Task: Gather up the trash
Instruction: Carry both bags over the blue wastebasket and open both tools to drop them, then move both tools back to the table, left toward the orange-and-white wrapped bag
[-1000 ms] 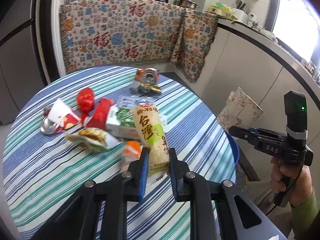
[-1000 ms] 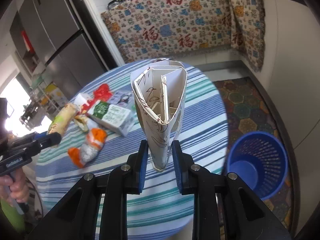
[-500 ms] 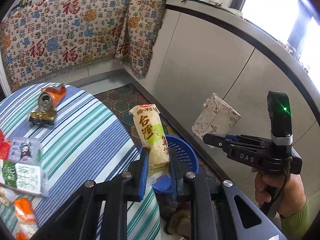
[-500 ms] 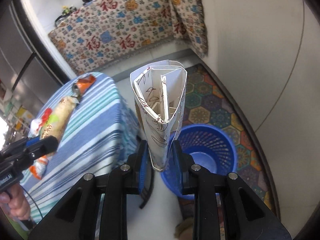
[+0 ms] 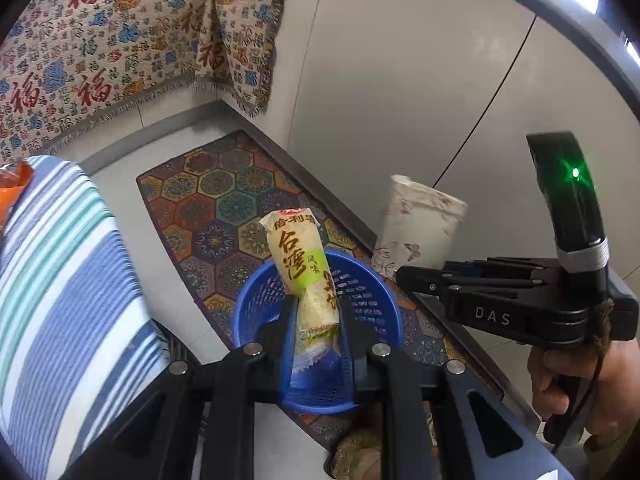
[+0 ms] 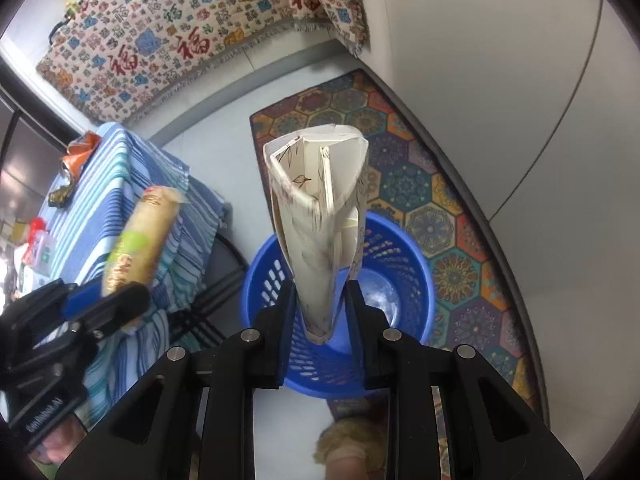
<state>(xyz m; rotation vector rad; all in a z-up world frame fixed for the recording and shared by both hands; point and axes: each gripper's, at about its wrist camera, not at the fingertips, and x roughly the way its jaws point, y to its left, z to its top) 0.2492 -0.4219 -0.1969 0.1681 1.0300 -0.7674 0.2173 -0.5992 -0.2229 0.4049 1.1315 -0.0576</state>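
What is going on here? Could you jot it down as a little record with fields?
Left gripper: jaws shut on a yellow snack packet
Right gripper: jaws shut on a flattened paper carton
Bin: blue basket on the floor, below both items
Bin contents: looks empty
Table: striped cloth, more litter on it
Mat: patterned rug under the bin

We look steeply down along each claw from just behind its fingers. Both views share the blue basket (image 5: 362, 280) (image 6: 404, 256) close beyond the fingertips and the hexagon-patterned rug (image 5: 224, 188) (image 6: 420, 184) past it.
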